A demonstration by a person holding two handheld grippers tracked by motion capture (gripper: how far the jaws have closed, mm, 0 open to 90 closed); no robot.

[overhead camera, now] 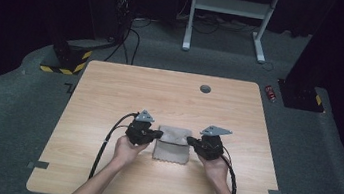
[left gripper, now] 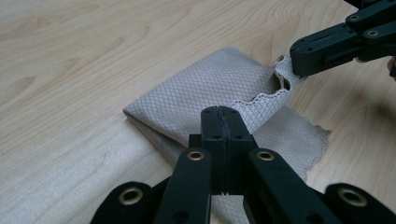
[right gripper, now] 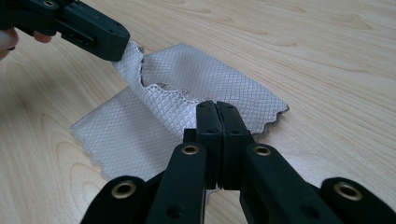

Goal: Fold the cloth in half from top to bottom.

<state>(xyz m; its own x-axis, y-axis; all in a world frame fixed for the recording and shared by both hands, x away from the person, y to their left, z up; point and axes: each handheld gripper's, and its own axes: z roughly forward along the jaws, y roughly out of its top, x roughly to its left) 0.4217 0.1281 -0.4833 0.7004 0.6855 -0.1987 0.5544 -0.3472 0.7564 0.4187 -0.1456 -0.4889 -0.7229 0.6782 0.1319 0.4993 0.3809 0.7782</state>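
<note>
One grey cloth (overhead camera: 172, 144) lies partly folded near the middle of a pale wooden surface (overhead camera: 110, 89), its top layer lifted at both side edges. The fabric carries a fine diamond weave and a scalloped edge, and it looks light, soft and limp, likely to sag and crease wherever it is not supported; a hold close to the corners of the loose edge would seem to keep the layer taut. The left gripper (overhead camera: 158, 134) is clamped on the cloth's left edge, jaws together with fabric pinched between them, as the left gripper view (left gripper: 223, 113) shows. The right gripper (overhead camera: 189, 140) is likewise closed on the opposite edge (right gripper: 217, 108), the cloth drawn up between the two tips. A person's hands hold both tools from the near side. Beyond the surface sit a dark carpeted floor, a white frame (overhead camera: 232, 6) and trailing cables.
</note>
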